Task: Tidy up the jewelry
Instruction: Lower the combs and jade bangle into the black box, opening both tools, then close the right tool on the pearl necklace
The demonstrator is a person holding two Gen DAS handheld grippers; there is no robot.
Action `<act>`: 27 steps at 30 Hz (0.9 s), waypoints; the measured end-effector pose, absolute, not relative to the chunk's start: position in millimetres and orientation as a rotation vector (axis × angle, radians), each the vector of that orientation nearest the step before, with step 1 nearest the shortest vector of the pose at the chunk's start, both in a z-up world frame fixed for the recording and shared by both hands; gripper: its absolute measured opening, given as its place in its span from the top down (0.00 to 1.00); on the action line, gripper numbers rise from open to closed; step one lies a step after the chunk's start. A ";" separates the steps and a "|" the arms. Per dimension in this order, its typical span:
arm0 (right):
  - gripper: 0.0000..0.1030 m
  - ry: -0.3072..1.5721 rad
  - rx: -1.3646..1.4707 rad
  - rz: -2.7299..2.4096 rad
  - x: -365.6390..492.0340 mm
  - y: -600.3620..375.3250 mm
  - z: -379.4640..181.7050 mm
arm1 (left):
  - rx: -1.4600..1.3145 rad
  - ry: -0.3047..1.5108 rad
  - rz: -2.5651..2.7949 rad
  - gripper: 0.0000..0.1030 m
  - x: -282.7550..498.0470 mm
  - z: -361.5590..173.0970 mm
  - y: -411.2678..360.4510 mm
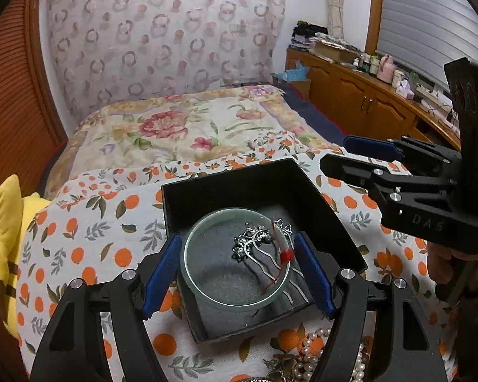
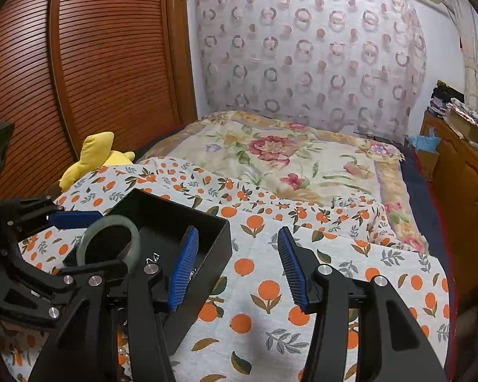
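Bangle [image 1: 235, 254] gripped by left gripper [image 1: 239, 273], above box [image 1: 226, 187]; right gripper [image 2: 235, 267] wide, empty; lowering gently advised, clear of hairpins [image 1: 264, 248].

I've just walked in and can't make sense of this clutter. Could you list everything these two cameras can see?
box: one, black, open, on the orange-print cloth
bangle: one, pale green, between the left tongs' pads over the box
hairpins: several, silver, one with a red tassel, inside the box
pearl strands: white, heaped on the cloth near the box
cloth: one, white with orange fruit, over the bed
quilt: one, floral, behind
plush toy: one, yellow, at the bed's edge
cabinet: brown wood, cluttered top
left tongs: black, blue pads, closed on the bangle
right tongs: black, blue pads, open, empty
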State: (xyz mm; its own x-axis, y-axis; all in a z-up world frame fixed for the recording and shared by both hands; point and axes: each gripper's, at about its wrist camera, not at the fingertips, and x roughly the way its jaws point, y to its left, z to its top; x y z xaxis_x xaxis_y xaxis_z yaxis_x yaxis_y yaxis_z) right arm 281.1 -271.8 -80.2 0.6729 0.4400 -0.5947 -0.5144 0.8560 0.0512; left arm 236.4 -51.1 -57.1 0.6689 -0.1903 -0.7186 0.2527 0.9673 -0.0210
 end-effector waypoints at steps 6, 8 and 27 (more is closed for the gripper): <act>0.47 0.605 -0.156 0.522 270.8 -270.0 -69.1 | 0.072 0.771 -0.248 0.32 218.4 -48.7 -45.0; 0.47 0.595 -0.173 0.520 261.4 -269.2 -64.5 | 0.065 0.761 -0.246 0.32 209.2 -46.6 -39.5; 0.62 0.734 -0.243 0.622 148.9 -238.0 -108.2 | -0.012 0.759 -0.197 0.26 121.4 -67.6 21.5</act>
State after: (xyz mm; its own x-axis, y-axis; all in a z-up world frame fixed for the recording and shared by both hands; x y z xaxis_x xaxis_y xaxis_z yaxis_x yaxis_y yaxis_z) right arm 148.9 -238.0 -108.2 0.5739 0.4430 -0.6888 -0.6070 0.7947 0.0054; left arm 121.4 21.5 -67.6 0.7078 -0.1819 -0.6826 0.1731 0.9815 -0.0821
